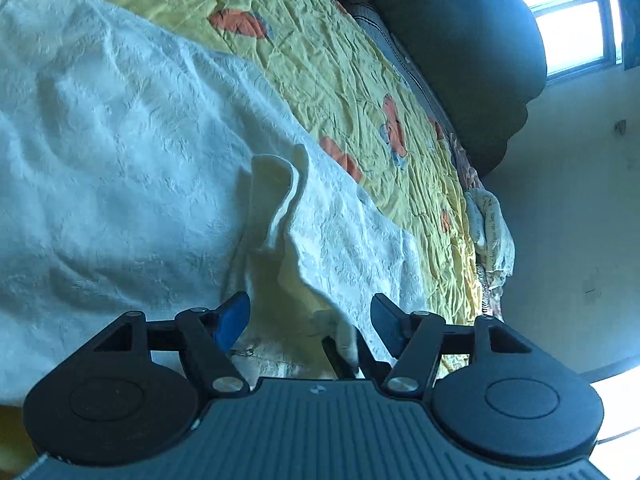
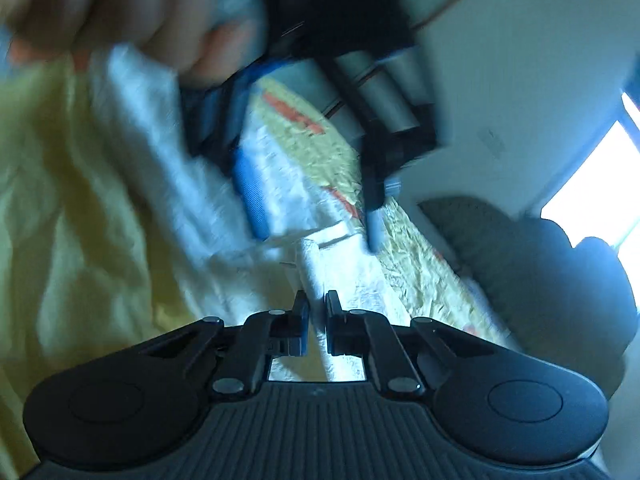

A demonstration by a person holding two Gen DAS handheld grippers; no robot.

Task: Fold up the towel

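Note:
A white textured towel (image 1: 120, 140) lies spread over a yellow bedspread (image 1: 320, 60), one edge lifted into a curled fold (image 1: 280, 200). My left gripper (image 1: 310, 316) hangs above that raised edge with its blue pads wide apart; cloth hangs between them and neither pad presses it. Just below it, my right gripper (image 1: 347, 350) pinches a narrow strip of the towel. In the right wrist view, my right gripper (image 2: 317, 300) is shut on the rolled towel edge (image 2: 312, 264). The left gripper (image 2: 312, 212) shows blurred and open beyond it, held by a hand (image 2: 100, 8).
The bedspread (image 2: 304, 136) has orange prints. A dark padded headboard (image 1: 460, 40) runs along its far side, with a printed pillow (image 1: 492, 228) at the end. A pale wall (image 1: 580, 200) and a bright window (image 1: 572, 20) lie beyond.

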